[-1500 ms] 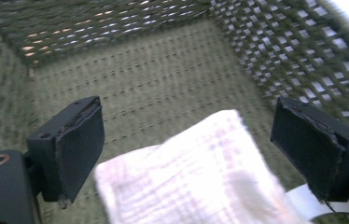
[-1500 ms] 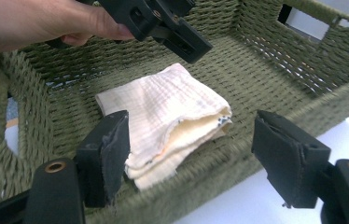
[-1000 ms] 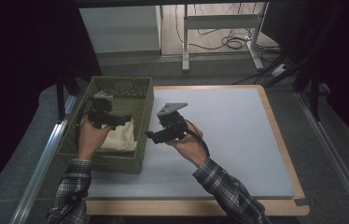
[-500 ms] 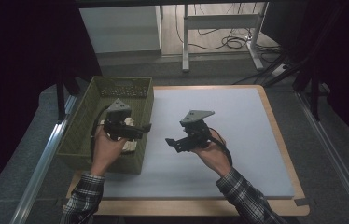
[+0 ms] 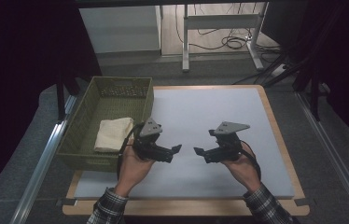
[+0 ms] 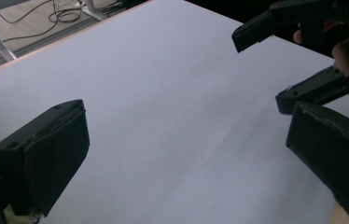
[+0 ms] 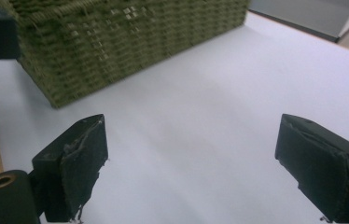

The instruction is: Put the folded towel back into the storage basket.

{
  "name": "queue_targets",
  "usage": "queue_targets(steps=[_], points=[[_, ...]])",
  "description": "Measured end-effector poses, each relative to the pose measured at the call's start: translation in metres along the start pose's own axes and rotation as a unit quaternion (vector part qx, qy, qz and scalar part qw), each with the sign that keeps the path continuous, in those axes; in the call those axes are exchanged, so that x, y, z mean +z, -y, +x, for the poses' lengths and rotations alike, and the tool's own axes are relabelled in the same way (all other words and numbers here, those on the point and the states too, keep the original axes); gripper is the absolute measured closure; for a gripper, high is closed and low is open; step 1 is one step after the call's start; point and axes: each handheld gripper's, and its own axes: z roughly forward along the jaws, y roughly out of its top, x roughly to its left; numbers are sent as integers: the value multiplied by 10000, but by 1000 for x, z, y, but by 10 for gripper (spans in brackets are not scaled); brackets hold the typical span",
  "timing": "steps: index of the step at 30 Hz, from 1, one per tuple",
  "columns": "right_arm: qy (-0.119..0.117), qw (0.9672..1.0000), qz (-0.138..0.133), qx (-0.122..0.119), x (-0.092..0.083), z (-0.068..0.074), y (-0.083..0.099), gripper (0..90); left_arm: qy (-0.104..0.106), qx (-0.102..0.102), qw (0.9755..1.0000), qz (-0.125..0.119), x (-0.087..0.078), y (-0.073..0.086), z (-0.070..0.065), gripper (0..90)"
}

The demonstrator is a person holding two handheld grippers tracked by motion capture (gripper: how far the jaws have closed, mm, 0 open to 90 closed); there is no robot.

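In the high view the left gripper [image 5: 176,150] and the right gripper [image 5: 199,152] hang over the white mat [image 5: 219,116], tips facing each other across a narrow gap, both with jaws spread and nothing between them. The right gripper's jaws have just been opening. The green woven basket [image 5: 81,140] stands at the mat's left edge, partly overhanging the wooden table border [image 5: 282,140], and the folded cream cloth [image 5: 113,134] lies inside it toward the near end. The left hand [image 5: 133,165] sits just beside the basket's near right corner. To the right of the right gripper the mat runs bare to the wooden rim, and the far half of the mat is open too.

In the left gripper view its two black jaws stand wide apart over bare mat; the right gripper [image 6: 298,56] shows at upper right, also parted.

In the right gripper view the jaws stand far apart over white mat, and the basket [image 7: 116,42] wall rises close ahead at upper left, its corner near the mat's wooden edge.
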Motion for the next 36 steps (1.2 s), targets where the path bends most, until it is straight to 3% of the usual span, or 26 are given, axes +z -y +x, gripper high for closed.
queue_targets(steps=[8,17,27,31,36], points=[[262,9995,20,182,-31,-15,35,89,135,-72,9998,-103,20,21,-19,0],[499,9979,126,405,-49,-27,77,89,-41,-90,9999,135,38,58,-28,0],[584,9964,458,399,-44,-30,114,89,-148,-241,9983,519,53,98,-28,3],[595,9947,697,469,-38,-31,123,89,-242,-174,9975,637,55,98,-30,13],[702,9927,932,302,-34,-27,123,89,-371,-105,9928,1136,66,95,-32,29]])
